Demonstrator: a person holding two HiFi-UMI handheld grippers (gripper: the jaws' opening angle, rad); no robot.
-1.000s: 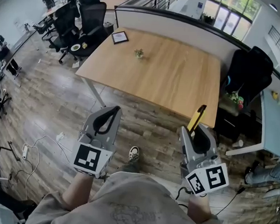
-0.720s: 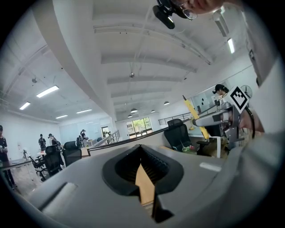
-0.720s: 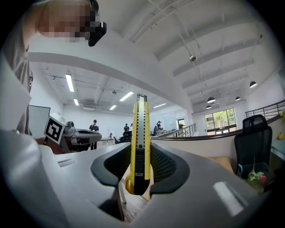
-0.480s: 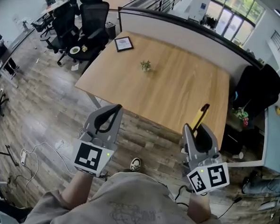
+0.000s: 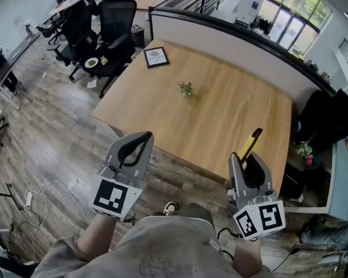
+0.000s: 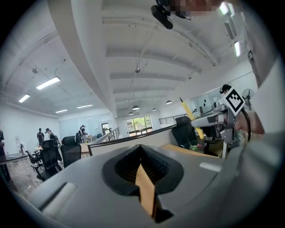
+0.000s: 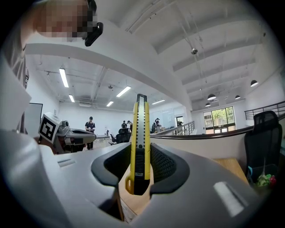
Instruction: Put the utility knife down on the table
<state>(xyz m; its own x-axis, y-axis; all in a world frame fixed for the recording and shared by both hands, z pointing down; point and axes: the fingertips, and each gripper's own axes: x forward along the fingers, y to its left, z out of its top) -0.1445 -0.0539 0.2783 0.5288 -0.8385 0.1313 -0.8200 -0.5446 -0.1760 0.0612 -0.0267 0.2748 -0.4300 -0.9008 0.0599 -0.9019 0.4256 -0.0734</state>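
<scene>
A yellow and black utility knife (image 5: 248, 144) (image 7: 138, 138) stands upright between the jaws of my right gripper (image 5: 249, 165), which is shut on it; its tip pokes over the near edge of the wooden table (image 5: 222, 118). My left gripper (image 5: 133, 149) is shut with nothing in it, held over the floor just short of the table's near-left edge. In the left gripper view the jaws (image 6: 144, 178) meet, and the knife (image 6: 190, 116) shows far off at the right.
On the table lie a small plant (image 5: 186, 89) near the middle and a framed picture (image 5: 156, 57) at the far-left corner. Black office chairs (image 5: 113, 20) stand at the left and one (image 5: 328, 118) at the right. A partition (image 5: 239, 36) backs the table. Cables (image 5: 38, 189) lie on the floor.
The view has drawn nearer to the table, which now sits lower and closer to both grippers. The grippers keep the same pose and the knife stays held.
</scene>
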